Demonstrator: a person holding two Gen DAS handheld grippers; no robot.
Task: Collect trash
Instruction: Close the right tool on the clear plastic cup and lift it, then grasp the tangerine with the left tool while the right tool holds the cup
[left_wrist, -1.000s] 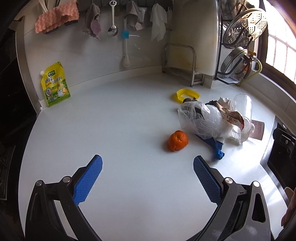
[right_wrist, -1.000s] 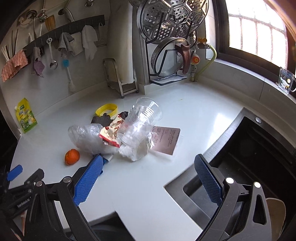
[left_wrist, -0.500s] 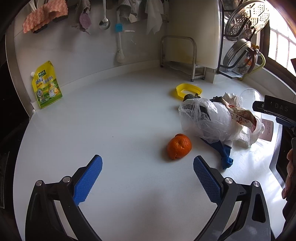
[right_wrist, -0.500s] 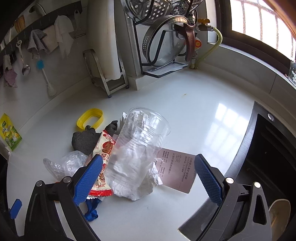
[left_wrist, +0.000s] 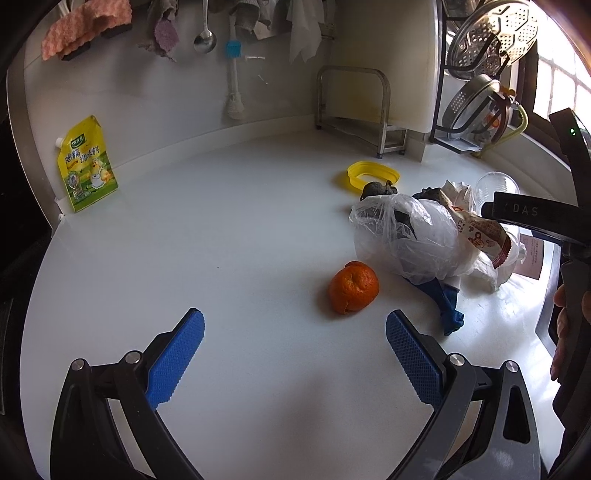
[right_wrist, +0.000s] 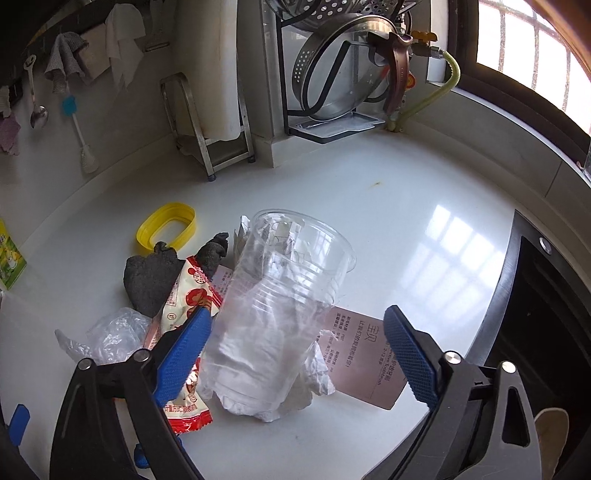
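Note:
A trash pile lies on the white counter (left_wrist: 221, 240). It holds a clear plastic cup (right_wrist: 280, 314) stuffed with white tissue, a red snack wrapper (right_wrist: 184, 314), a clear plastic bag (left_wrist: 406, 236), a dark grey lump (right_wrist: 147, 280), a pink card (right_wrist: 365, 354) and a blue rag (left_wrist: 447, 306). An orange peel (left_wrist: 352, 288) lies beside the pile. My right gripper (right_wrist: 295, 354) is open with its fingers on either side of the cup. My left gripper (left_wrist: 293, 350) is open and empty, just short of the orange peel.
A yellow ring (right_wrist: 166, 225) lies behind the pile. A yellow pouch (left_wrist: 86, 164) leans on the back wall. A cutting-board stand (right_wrist: 207, 140) and a dish rack (right_wrist: 340, 74) stand at the back. A dark sink (right_wrist: 546, 332) opens at the right.
My right gripper has moved forward and down to the pile, so its fingers now flank the cup. My left gripper has edged closer to the orange peel.

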